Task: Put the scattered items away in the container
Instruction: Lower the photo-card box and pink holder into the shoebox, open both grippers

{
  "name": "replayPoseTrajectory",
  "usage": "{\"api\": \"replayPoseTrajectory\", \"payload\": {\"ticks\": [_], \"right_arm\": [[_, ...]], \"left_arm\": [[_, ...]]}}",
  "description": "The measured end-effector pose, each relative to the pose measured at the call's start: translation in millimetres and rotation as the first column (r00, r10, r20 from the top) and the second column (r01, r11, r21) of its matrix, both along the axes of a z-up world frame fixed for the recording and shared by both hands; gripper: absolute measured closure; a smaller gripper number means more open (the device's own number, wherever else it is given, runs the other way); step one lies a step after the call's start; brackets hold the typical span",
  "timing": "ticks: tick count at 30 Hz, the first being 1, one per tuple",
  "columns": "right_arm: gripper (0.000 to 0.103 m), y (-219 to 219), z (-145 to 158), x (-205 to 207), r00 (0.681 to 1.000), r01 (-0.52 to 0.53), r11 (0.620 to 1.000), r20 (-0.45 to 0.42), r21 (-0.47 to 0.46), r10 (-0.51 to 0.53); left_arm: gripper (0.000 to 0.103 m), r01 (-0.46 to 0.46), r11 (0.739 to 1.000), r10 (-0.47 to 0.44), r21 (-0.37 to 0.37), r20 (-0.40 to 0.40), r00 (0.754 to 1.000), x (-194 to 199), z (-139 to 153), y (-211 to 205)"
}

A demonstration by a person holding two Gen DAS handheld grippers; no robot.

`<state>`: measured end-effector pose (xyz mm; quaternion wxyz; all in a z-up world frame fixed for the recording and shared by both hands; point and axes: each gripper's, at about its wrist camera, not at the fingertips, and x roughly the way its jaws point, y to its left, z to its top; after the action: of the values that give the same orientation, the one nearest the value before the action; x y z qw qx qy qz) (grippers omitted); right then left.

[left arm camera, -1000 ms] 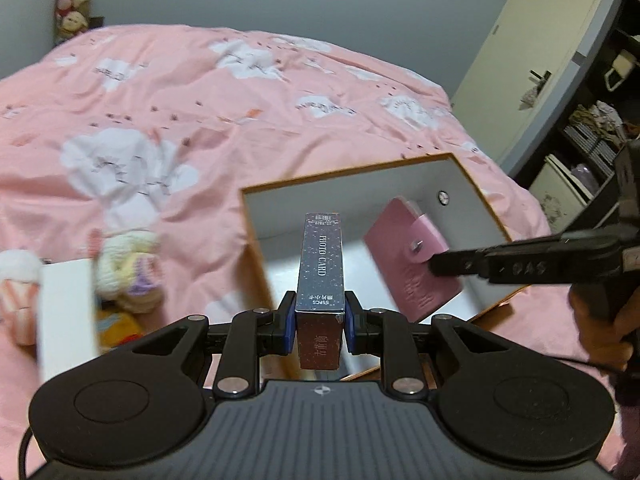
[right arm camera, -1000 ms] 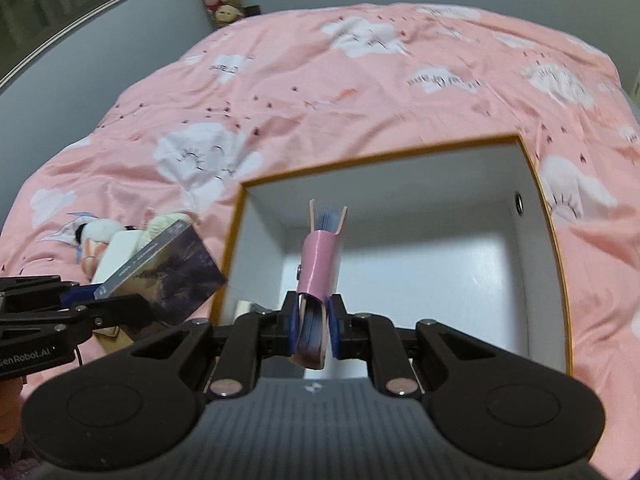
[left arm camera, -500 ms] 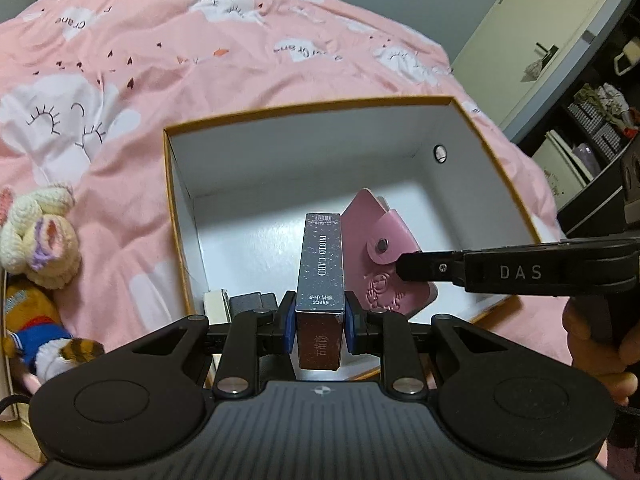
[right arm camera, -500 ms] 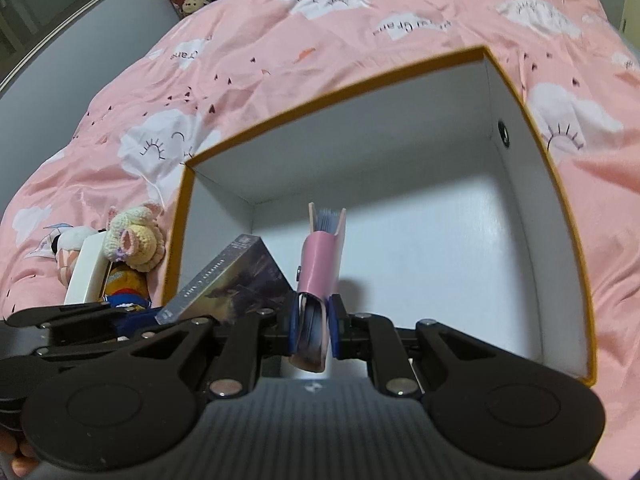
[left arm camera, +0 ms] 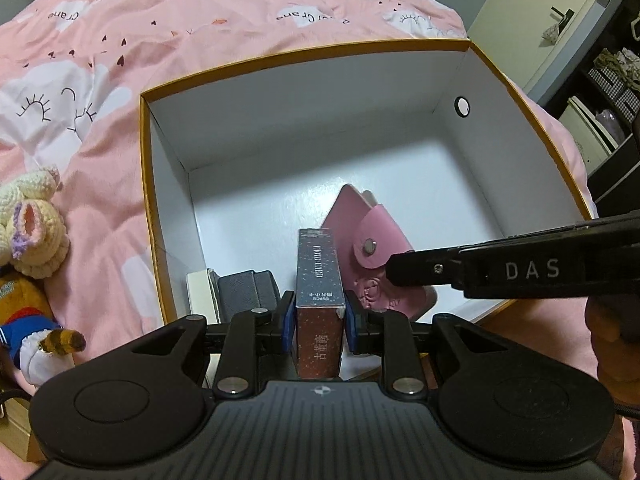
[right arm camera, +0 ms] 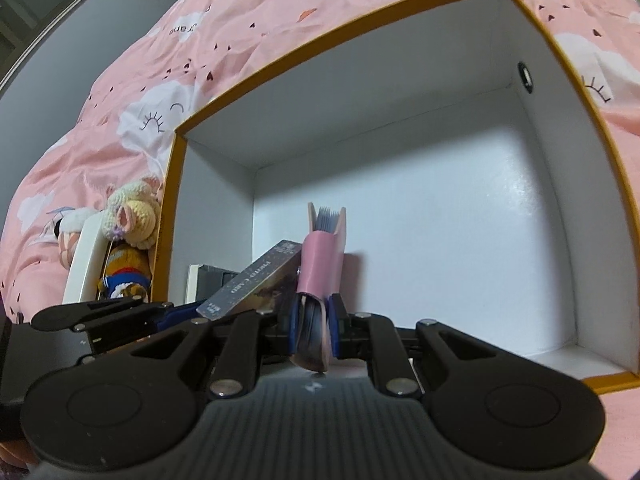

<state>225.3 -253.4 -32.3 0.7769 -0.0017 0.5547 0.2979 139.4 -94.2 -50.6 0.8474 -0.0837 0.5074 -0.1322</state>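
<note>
Glittery photo-card box (left arm camera: pixel 319 280); pink snap-buttoned card holder (left arm camera: pixel 370 248).

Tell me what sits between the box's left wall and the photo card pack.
In the left wrist view, a white item and a dark case sit between the box wall and pack.

Left wrist view: looks steeply down over near rim into box (left arm camera: pixel 360 128), close. Right wrist view: lower, closer, inside the box's near edge, facing far wall. Shared: box interior, pink bedspread (right arm camera: pixel 224 52), crochet toy (left arm camera: pixel 32 220).
</note>
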Motion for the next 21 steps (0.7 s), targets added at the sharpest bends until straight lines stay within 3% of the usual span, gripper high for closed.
{"api": "replayPoseTrajectory", "payload": {"ticks": [10, 15, 21], "right_arm": [[0.086, 8, -3, 1, 1.0, -0.028, 1.0, -0.009, -0.007, 0.028], [0.086, 7, -3, 1, 1.0, -0.027, 1.0, -0.007, -0.014, 0.027], [0.086, 7, -2, 0, 0.999, -0.035, 0.999, -0.004, -0.022, 0.035]], "left_arm": [[0.067, 0.048, 0.998, -0.048, -0.04, -0.015, 0.999, -8, 12, 12], [0.091, 0.067, 0.997, -0.065, -0.047, 0.028, 0.997, -11, 24, 14], [0.101, 0.085, 0.995, -0.087, -0.048, -0.038, 0.995, -6, 6, 10]]}}
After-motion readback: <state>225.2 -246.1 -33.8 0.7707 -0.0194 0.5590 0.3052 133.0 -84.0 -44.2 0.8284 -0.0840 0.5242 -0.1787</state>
